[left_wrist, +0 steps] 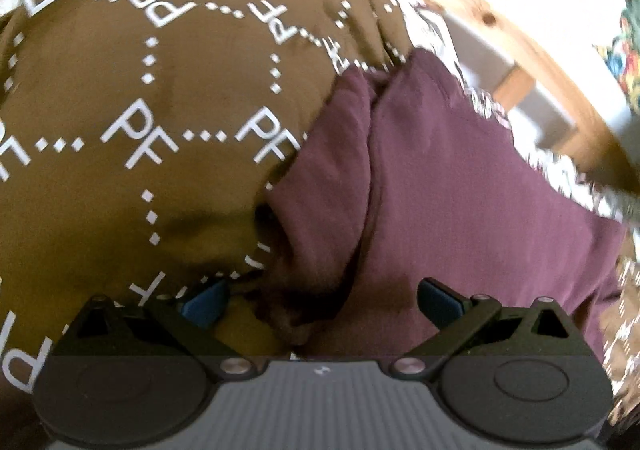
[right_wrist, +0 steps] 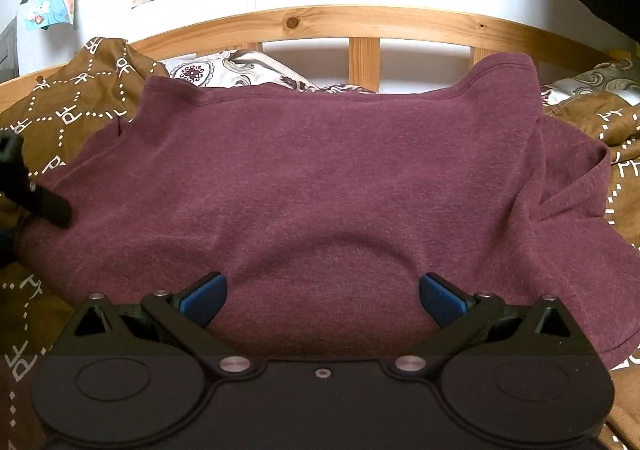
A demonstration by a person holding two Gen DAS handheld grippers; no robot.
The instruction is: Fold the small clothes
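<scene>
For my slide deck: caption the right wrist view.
Open right gripper poised over a maroon shirt spread on a brown patterned bedspread.

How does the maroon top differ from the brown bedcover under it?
The maroon top is plain, while the brown bedcover carries white PF letters and dotted lines. The top lies on the bedcover. The top shows a stitched hem at its far edge; the bedcover shows none. Both are soft, creased fabric.
</scene>
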